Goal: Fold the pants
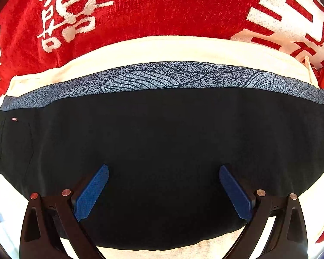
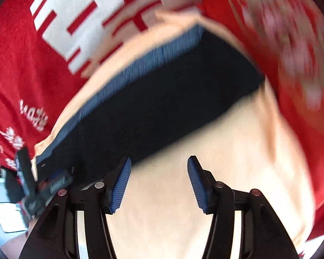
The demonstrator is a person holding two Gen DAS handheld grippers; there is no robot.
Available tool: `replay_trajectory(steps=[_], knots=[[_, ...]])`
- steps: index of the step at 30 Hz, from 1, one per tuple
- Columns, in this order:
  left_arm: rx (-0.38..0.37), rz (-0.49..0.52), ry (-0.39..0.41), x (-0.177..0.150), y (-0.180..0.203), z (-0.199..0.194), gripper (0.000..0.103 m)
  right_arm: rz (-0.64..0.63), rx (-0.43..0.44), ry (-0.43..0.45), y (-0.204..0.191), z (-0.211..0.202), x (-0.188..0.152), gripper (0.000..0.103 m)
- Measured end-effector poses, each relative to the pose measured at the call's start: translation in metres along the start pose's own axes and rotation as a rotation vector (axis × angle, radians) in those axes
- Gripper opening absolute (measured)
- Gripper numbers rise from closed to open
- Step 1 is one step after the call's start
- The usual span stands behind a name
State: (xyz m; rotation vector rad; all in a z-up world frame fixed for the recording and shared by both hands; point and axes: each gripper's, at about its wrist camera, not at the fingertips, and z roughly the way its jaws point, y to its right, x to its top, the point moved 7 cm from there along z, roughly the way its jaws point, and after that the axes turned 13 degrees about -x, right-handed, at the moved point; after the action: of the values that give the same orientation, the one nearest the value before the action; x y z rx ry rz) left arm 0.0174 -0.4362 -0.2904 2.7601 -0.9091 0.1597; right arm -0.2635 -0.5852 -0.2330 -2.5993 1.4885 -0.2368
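Note:
The black pants [image 1: 162, 133] lie folded into a wide flat bundle, with a grey-blue patterned band [image 1: 162, 78] along the far edge. In the left wrist view my left gripper [image 1: 164, 169] points down over the near half of the pants. It is open wide, and only black cloth shows below its blue pads [image 1: 92, 190]. The right wrist view is blurred. There the pants [image 2: 162, 99] run diagonally, and my right gripper [image 2: 159, 161] is open with nothing between its fingers. It hovers over the cream cloth just off the pants' near edge.
The pants rest on a cream cloth [image 1: 153, 49] spread over a red blanket with white characters [image 1: 140, 6]. In the right wrist view the cream cloth [image 2: 226, 161] fills the near right, the red blanket [image 2: 17, 64] surrounds it, and a blurred black-and-blue tool shape [image 2: 32, 183] sits at the pants' left end.

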Motion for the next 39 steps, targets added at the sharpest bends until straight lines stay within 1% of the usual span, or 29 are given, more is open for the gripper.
replay_trajectory(steps=[3,5,11,12,18,21,23,28,31,32,34,36,37,38,39], knots=[[0.007,-0.006,-0.002,-0.002,0.001,-0.001,0.103,0.049,0.041,-0.055,0.001,0.008,-0.028,0.058],[0.010,-0.009,-0.006,-0.004,0.004,-0.002,0.103,0.070,0.057,-0.074,0.003,0.013,-0.039,0.058],[0.045,0.002,-0.025,0.001,0.004,-0.001,0.103,0.106,0.112,-0.078,0.009,0.020,-0.048,0.058],[0.052,-0.005,-0.027,0.001,0.005,-0.001,0.103,0.117,0.127,-0.076,0.011,0.020,-0.047,0.058],[0.110,0.040,-0.021,0.003,0.016,-0.011,0.103,0.155,0.190,-0.032,0.021,0.012,-0.023,0.058],[0.085,0.051,-0.002,0.005,0.029,-0.020,0.103,0.196,0.212,-0.010,0.031,0.011,-0.012,0.058],[0.065,0.072,0.012,0.008,0.042,-0.025,0.103,0.220,0.217,0.006,0.038,0.011,-0.006,0.055],[0.035,0.140,0.021,0.014,0.078,-0.023,0.103,0.248,0.204,0.026,0.044,0.013,0.008,0.054],[0.019,0.136,0.005,0.015,0.091,-0.016,0.103,0.253,0.160,0.063,0.050,0.008,0.017,0.047],[0.015,0.132,-0.003,0.013,0.096,-0.014,0.103,0.270,0.149,0.082,0.055,0.006,0.023,0.043],[0.020,0.131,-0.012,0.011,0.098,-0.008,0.103,0.320,0.131,0.112,0.067,0.003,0.034,0.040],[0.027,0.130,-0.029,0.008,0.098,0.000,0.103,0.368,0.134,0.121,0.079,0.003,0.044,0.036],[0.027,0.128,-0.033,0.007,0.098,0.003,0.103,0.386,0.133,0.125,0.083,0.004,0.050,0.022],[0.025,0.122,-0.033,0.006,0.097,0.004,0.103,0.386,0.122,0.130,0.086,0.005,0.056,0.005],[0.025,0.117,-0.029,0.006,0.097,0.004,0.103,0.369,0.105,0.136,0.084,0.004,0.060,0.005]])
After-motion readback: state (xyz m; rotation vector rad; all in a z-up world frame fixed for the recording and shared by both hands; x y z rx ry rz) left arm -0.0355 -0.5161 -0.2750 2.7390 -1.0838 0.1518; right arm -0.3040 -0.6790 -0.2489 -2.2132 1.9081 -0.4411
